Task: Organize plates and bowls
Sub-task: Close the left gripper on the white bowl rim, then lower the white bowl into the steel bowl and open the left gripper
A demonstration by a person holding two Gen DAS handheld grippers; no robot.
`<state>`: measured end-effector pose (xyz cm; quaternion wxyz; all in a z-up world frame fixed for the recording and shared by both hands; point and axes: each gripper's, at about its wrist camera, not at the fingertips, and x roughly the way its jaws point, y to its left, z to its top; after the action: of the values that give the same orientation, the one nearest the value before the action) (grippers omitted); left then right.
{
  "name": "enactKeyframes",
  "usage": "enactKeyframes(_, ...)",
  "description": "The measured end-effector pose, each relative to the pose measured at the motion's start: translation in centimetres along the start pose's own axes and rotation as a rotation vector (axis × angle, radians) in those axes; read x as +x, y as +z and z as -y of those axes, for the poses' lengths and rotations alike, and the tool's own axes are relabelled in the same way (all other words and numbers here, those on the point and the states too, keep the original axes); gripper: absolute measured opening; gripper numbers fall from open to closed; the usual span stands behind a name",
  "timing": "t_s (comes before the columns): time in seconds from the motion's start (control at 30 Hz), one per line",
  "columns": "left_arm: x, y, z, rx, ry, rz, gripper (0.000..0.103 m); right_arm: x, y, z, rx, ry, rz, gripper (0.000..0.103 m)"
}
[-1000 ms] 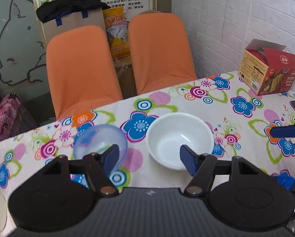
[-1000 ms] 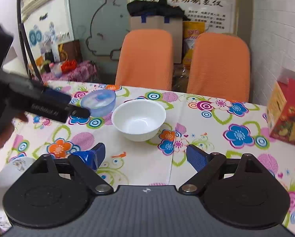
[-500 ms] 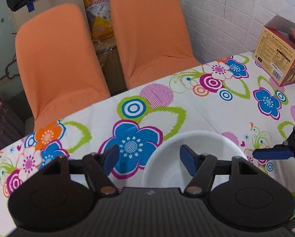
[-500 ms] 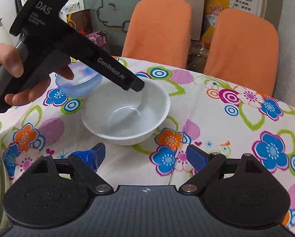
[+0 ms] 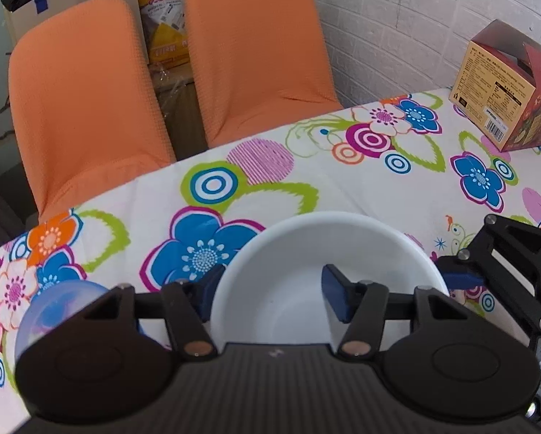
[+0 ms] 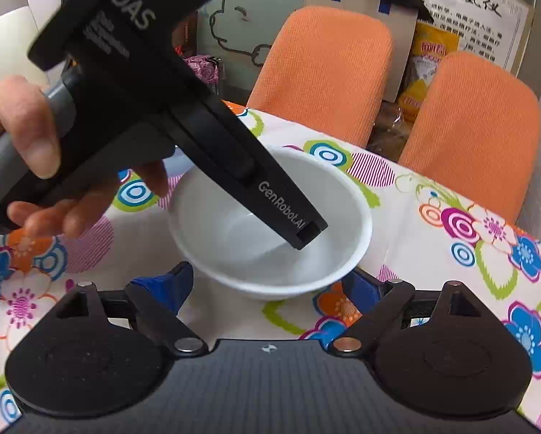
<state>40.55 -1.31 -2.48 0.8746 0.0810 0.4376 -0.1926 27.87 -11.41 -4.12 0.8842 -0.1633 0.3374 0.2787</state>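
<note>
A white bowl stands on the flowered tablecloth. My left gripper is open and straddles the bowl's left rim, one blue finger outside, the other inside. A translucent blue bowl sits at the lower left, partly hidden by the gripper body. In the right wrist view the white bowl is just ahead of my open right gripper, its fingers either side of the bowl's near wall. The left gripper's black body reaches over the bowl.
Two orange chairs stand behind the table's far edge. A red and tan carton stands at the right on the table. The right gripper's black linkage shows beside the bowl. Boxes and bags are stacked behind the chairs.
Both grippers moved forward and closed in on the white bowl. The left finger now reaches inside the bowl. The right gripper's fingers came up to the bowl's near side.
</note>
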Motion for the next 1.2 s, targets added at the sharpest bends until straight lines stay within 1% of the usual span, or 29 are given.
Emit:
enactKeyframes(0.03, 0.0, 0.0, 0.0, -0.005, 0.008, 0.0, 0.053, 0.1, 0.0, 0.0, 0.001, 0.001, 0.017, 0.076)
enactKeyframes(0.13, -0.4, -0.1, 0.1, -0.005, 0.029, 0.0, 0.042, 0.6, 0.2, 0.3, 0.018, -0.001, 0.043, 0.076)
enactKeyframes(0.2, -1.1, -0.2, 0.2, -0.008, 0.021, 0.0, 0.041, 0.5, 0.2, 0.3, 0.027, 0.0, 0.051, 0.076)
enactKeyframes(0.3, -3.4, -0.4, 1.1, 0.0, 0.027, 0.036, 0.041, -0.5, 0.3, 0.1, 0.017, -0.015, 0.06, 0.076)
enactKeyframes(0.4, -6.6, -1.1, 3.0, 0.006, 0.024, 0.063, 0.041, -2.5, 0.6, -0.2, 0.011, -0.019, 0.081, 0.076)
enactKeyframes(0.47, -9.1, -2.2, 4.7, 0.014, 0.022, 0.077, 0.041, -4.5, 0.6, -0.7, -0.002, -0.026, 0.085, 0.076)
enactKeyframes(0.6, -13.1, -5.4, 8.3, -0.004, -0.006, 0.063, 0.041, -9.6, -0.8, -3.0, -0.013, -0.04, 0.096, 0.076)
enactKeyframes(0.73, -15.6, -9.9, 12.5, 0.013, -0.015, 0.049, 0.041, -14.6, -4.0, -5.3, -0.002, -0.043, 0.088, 0.076)
enactKeyframes(0.83, -16.8, -13.2, 14.6, 0.046, -0.024, 0.038, 0.041, -16.9, -6.4, -6.7, 0.019, -0.037, 0.063, 0.076)
enactKeyframes(0.93, -17.6, -15.8, 15.7, 0.057, -0.038, 0.035, 0.041, -18.7, -8.7, -8.1, 0.05, -0.025, 0.053, 0.076)
enactKeyframes(1.07, -17.1, -17.4, 16.5, 0.072, -0.01, 0.03, 0.041, -19.4, -10.6, -9.5, 0.068, -0.012, 0.05, 0.076)
enactKeyframes(1.13, -17.0, -17.7, 16.7, 0.091, 0.017, 0.044, 0.045, -19.1, -11.1, -9.7, 0.084, -0.001, 0.043, 0.076)
enactKeyframes(1.2, -16.9, -17.9, 17.0, 0.113, 0.027, 0.053, 0.057, -18.8, -11.4, -9.8, 0.095, -0.004, 0.046, 0.076)
